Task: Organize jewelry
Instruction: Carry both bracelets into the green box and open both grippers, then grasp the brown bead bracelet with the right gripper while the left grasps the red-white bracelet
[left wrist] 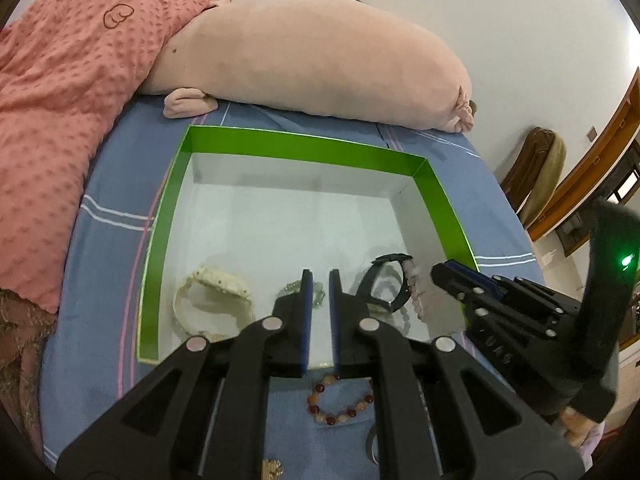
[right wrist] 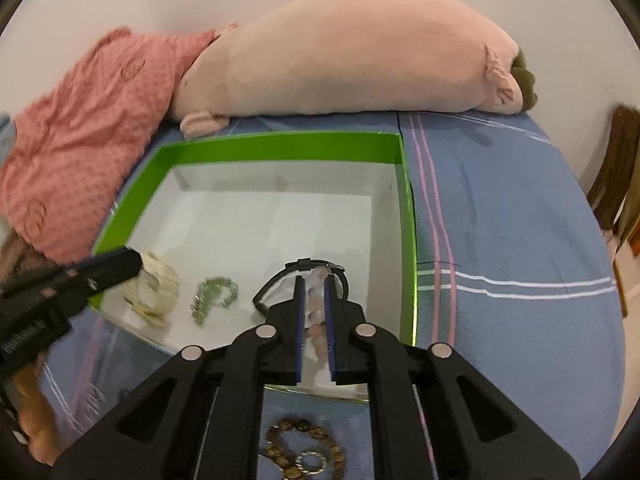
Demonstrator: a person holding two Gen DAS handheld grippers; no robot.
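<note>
A green-walled box (left wrist: 304, 148) with a white floor lies on the blue bed sheet; it also shows in the right wrist view (right wrist: 280, 146). Inside lie a cream watch (left wrist: 212, 300), a green chain bracelet (right wrist: 214, 296), a black watch (left wrist: 384, 284) and a pink bead bracelet (left wrist: 416, 288). My left gripper (left wrist: 320, 276) is open a little and empty over the box's near part. My right gripper (right wrist: 315, 280) is over the black watch (right wrist: 304, 268), its jaws narrowly apart around the pink bead bracelet (right wrist: 316, 304). An orange bead bracelet (left wrist: 340, 400) lies outside the box.
A long pink plush toy (left wrist: 312, 60) and a pink dotted blanket (left wrist: 60, 100) lie behind the box. A brown bead bracelet (right wrist: 304, 448) with a silver ring lies on the sheet below my right gripper. A wooden chair (left wrist: 536, 172) stands at the right.
</note>
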